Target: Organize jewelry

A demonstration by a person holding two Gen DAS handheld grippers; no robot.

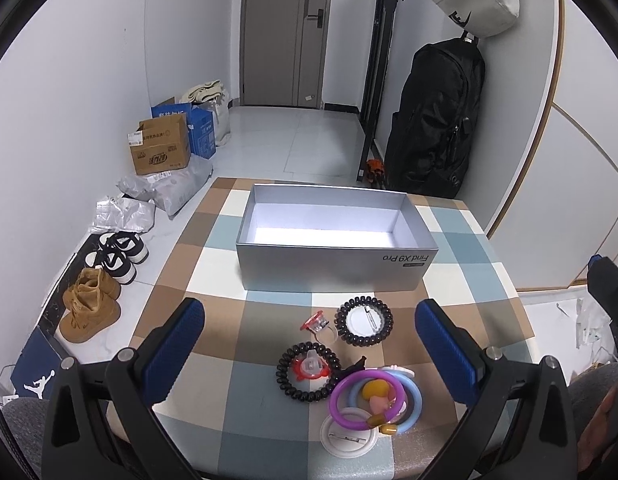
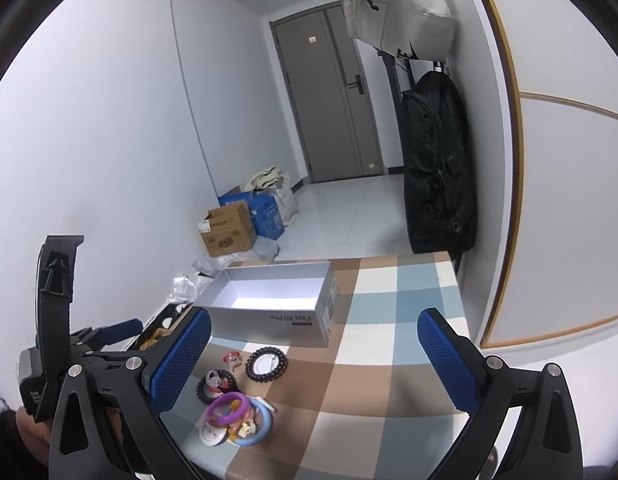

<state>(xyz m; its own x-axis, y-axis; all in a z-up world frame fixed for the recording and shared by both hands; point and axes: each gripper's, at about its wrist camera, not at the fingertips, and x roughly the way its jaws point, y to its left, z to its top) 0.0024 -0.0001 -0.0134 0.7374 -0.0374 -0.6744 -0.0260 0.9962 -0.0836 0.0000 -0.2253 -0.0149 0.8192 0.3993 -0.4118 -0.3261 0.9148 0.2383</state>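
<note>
The jewelry pile [image 1: 349, 376] lies on the checked surface [image 1: 269, 384] before the empty grey box [image 1: 333, 236]: light, stiff, probably slippery bangles [image 1: 373, 400], best pinched across a rim. Both the left hand-held gripper [image 1: 309, 344] and right hand-held gripper [image 2: 315, 356] hover spread wide, empty.

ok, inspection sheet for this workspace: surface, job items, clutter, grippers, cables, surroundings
Surface: checked tablecloth in brown, blue and white squares.
Job items: open grey box, nothing inside; jewelry pile in front: two black beaded bracelets, purple ring, blue ring, white round badge, red-and-clear piece.
Clutter: nothing seen on the table beyond these.
Grippers: left gripper open, above the pile; right gripper open, holding nothing.
Cables: cord at the floor edge, partly hidden.
Surroundings: shoes, cardboard boxes, black backpack, door.
</note>
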